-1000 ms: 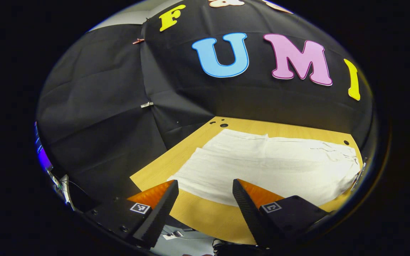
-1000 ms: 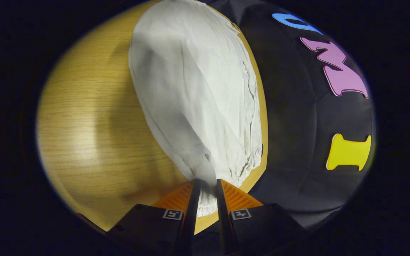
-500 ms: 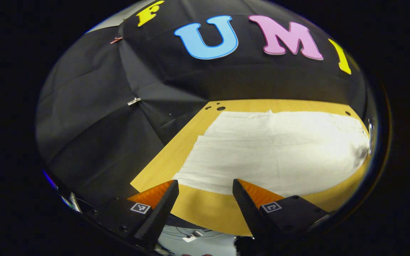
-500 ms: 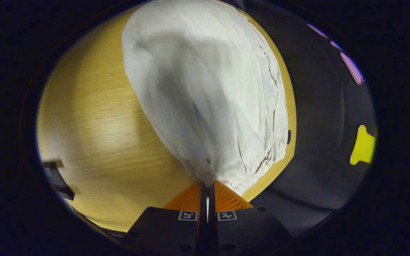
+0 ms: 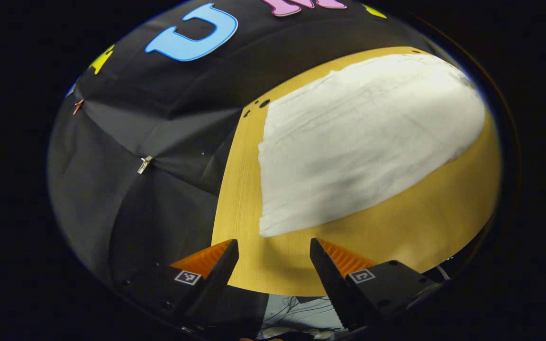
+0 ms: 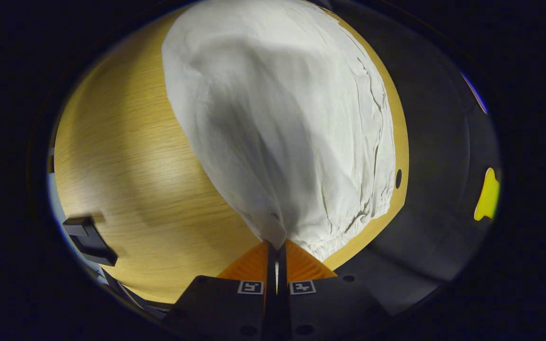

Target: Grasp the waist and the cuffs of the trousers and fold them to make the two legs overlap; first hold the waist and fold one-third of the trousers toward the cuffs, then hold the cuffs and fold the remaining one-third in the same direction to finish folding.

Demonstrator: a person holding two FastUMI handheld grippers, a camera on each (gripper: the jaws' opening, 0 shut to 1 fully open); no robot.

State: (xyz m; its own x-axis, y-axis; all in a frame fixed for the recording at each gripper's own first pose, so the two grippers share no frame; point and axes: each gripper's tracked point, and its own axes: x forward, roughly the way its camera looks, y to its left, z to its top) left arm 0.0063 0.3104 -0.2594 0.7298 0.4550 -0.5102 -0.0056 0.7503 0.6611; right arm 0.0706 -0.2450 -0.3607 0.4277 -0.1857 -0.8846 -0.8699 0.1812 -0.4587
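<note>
White trousers point(image 5: 358, 137) lie spread on the wooden table point(image 5: 396, 227). In the left gripper view my left gripper point(image 5: 273, 251) is open above the table's near edge, with the cuff corner of the trousers a short way ahead of its fingertips and nothing between them. In the right gripper view my right gripper point(image 6: 277, 247) is shut on the gathered waist corner of the trousers point(image 6: 277, 123), and the cloth rises from the table point(image 6: 126, 170) toward it. The elastic waistband runs off to the right of the fingers.
The black cloth wall point(image 5: 150, 156) closes the table's far and side edges. Small holes point(image 5: 264, 103) mark the table's far corner, and another hole point(image 6: 398, 178) sits near the waistband. A dark object point(image 6: 88, 234) stands at the table's left edge in the right gripper view.
My left gripper has swung and tilted so the trousers now sit up and to the right, with the cuff corner nearer. My right gripper closed on the waist a second ago and stays shut.
</note>
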